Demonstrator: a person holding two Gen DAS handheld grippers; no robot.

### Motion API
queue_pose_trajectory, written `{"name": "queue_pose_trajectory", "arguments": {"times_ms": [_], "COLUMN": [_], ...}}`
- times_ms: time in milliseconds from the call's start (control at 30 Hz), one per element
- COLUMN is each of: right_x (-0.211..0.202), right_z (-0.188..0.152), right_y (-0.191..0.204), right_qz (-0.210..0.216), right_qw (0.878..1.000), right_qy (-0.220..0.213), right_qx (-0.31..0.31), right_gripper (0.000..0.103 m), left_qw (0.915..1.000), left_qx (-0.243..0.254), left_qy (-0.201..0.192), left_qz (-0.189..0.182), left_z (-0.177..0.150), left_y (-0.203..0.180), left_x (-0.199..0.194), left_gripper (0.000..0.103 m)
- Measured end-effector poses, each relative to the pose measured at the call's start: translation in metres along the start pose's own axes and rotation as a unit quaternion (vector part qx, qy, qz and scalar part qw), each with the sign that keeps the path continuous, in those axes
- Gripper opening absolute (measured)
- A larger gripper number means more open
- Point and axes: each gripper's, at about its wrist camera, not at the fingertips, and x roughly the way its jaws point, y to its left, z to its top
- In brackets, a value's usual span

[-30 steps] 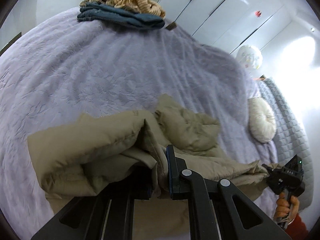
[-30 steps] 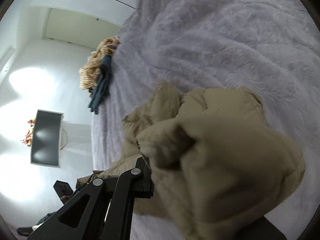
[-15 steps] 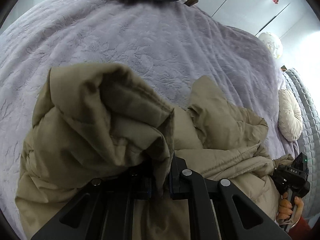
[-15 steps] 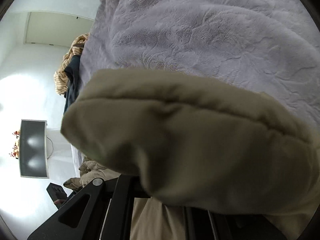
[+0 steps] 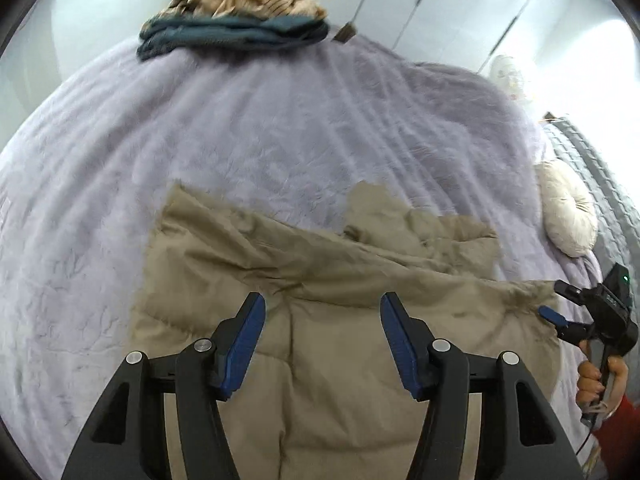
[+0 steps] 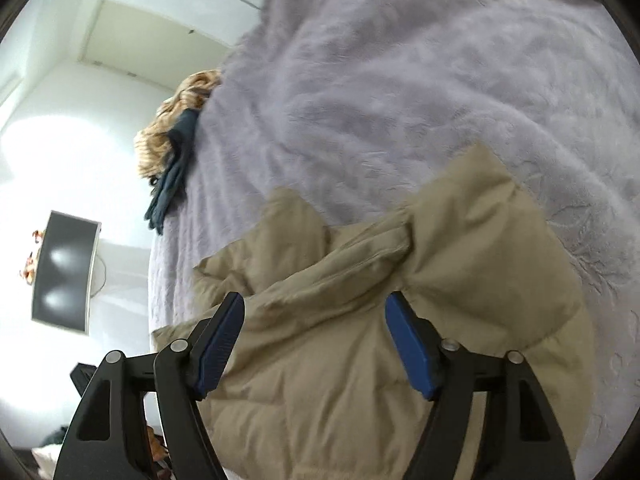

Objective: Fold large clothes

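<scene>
A tan puffy jacket (image 5: 320, 280) lies folded over on the lilac bedspread (image 5: 240, 140), its upper half laid back on the lower. My left gripper (image 5: 320, 312) hovers just above it, jaws opening, blue pads clear of the fabric with nothing between them. In the right wrist view the same jacket (image 6: 400, 320) fills the lower middle, and my right gripper (image 6: 314, 312) is likewise opening above it, touching nothing. The right gripper (image 5: 560, 304) also shows at the jacket's right edge in the left wrist view, held by a hand (image 5: 596, 380).
Folded clothes, a striped tan piece on a teal one (image 5: 236, 20), sit at the bed's far end. A round cream cushion (image 5: 568, 216) lies by the quilted headboard. White wardrobe doors (image 5: 440, 8) stand behind. A wall-mounted screen (image 6: 64, 272) is beyond the bed's edge.
Both grippers were shut on the jacket's edge, lifting it up and over. Now both have let go and opened, and the jacket lies folded flat on the bed.
</scene>
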Motion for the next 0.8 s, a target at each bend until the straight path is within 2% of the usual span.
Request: {"name": "queue_pose_trajectory", "arguments": {"times_ms": [33,67,100,167,200,300,367,400,500,567,633,800], "right_x": [-0.001,0.001,0.006,0.021,0.031,0.059,0.073,0.079,0.089,0.089,0.084,0.042], "right_z": [-0.006,-0.013,-0.019,-0.033,-0.041,-0.056,-0.055,-0.052,-0.035,-0.025,-0.016,-0.005], "right_y": [0.005,0.011,0.017,0.026,0.031,0.039,0.039,0.037,0.026,0.019,0.012,-0.007], "right_qz": [0.006,0.009,0.01,0.008,-0.004,-0.019,-0.033,-0.037,-0.038,-0.037,-0.041,-0.114], "right_qw": [1.0,1.0,0.999,0.996,0.994,0.989,0.987,0.987,0.989,0.992,0.993,0.987], "right_qy": [0.007,0.019,0.031,0.059,0.07,0.089,0.082,0.076,0.06,0.053,0.046,0.006], "right_qx": [-0.009,-0.021,-0.032,-0.06,-0.079,-0.116,-0.134,-0.137,-0.126,-0.112,-0.105,-0.114], "right_gripper": [0.049,0.04,0.032,0.024,0.023,0.023,0.023,0.02,0.019,0.015,0.014,0.014], "left_qw": [0.9999,0.9997,0.9995,0.9977,0.9962,0.9944,0.9955,0.9963,0.9974,0.997,0.9968,0.9932], "left_qx": [0.004,0.014,0.023,0.059,0.078,0.093,0.084,0.074,0.059,0.058,0.06,0.075], "left_qy": [-0.003,-0.001,0.002,0.02,0.03,0.044,0.043,0.043,0.031,0.024,0.022,0.001], "left_qz": [-0.01,-0.019,-0.023,-0.027,-0.024,-0.021,-0.009,-0.003,0.027,0.046,0.048,0.089], "left_z": [-0.002,-0.005,-0.008,-0.018,-0.024,-0.031,-0.03,-0.027,-0.016,-0.006,0.003,0.007], "left_y": [-0.003,-0.008,-0.013,-0.029,-0.037,-0.049,-0.048,-0.044,-0.031,-0.019,-0.008,0.013], "left_x": [-0.006,-0.01,-0.011,-0.002,0.007,0.034,0.052,0.062,0.081,0.088,0.09,0.066], "left_gripper": [0.061,0.061,0.061,0.061,0.061,0.061,0.061,0.061,0.061,0.061,0.061,0.061]}}
